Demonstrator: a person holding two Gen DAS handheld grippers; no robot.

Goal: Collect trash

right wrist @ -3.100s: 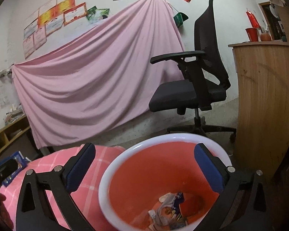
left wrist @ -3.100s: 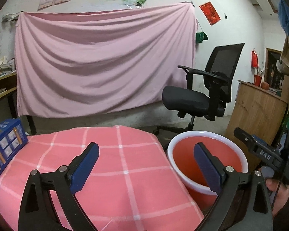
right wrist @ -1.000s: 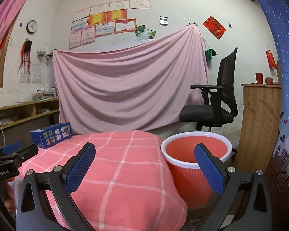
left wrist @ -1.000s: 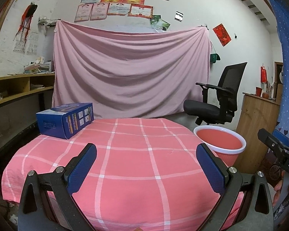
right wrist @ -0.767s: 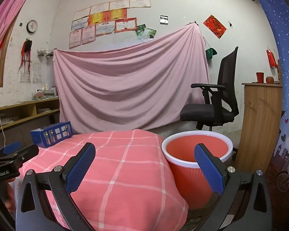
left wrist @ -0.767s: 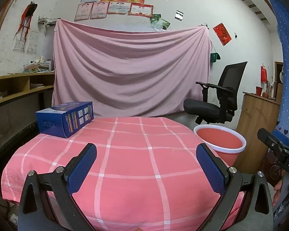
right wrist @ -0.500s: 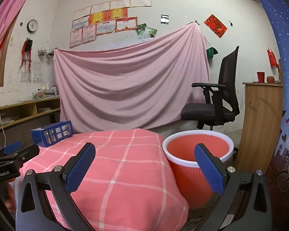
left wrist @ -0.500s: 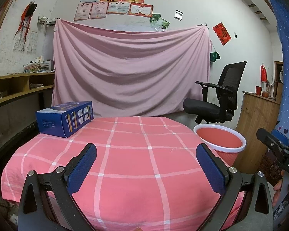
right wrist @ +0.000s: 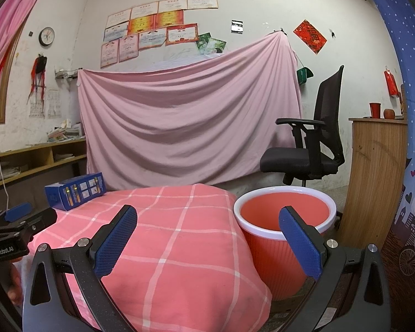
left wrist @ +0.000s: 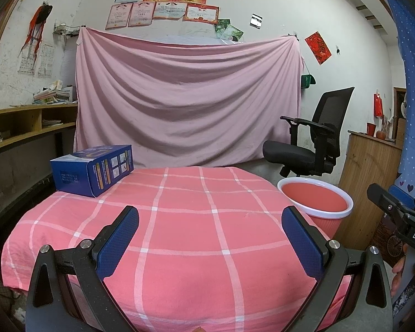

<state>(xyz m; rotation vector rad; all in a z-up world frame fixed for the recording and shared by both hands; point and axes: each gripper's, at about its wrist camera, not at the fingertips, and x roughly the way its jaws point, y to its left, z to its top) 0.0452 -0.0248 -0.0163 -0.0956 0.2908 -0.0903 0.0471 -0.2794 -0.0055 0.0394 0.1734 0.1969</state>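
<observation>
Bin (right wrist: 285, 238) beside table (left wrist: 196, 221), between gaping right jaws

A: The bin (right wrist: 285, 238) shows only its upper inner wall in the right wrist view; its bottom is hidden behind the near rim and the right tongs (right wrist: 207, 238).

B: In the left wrist view, the worktop (left wrist: 179, 221) hides the bin's lower body. The right tongs there (left wrist: 398, 218) are cut off by the picture's edge, so their jaws cannot be judged from that side.

A: The print on the blue box (left wrist: 92, 170) is too small to read.

B: The wall certificates (left wrist: 177, 2) are also too small to read.
</observation>
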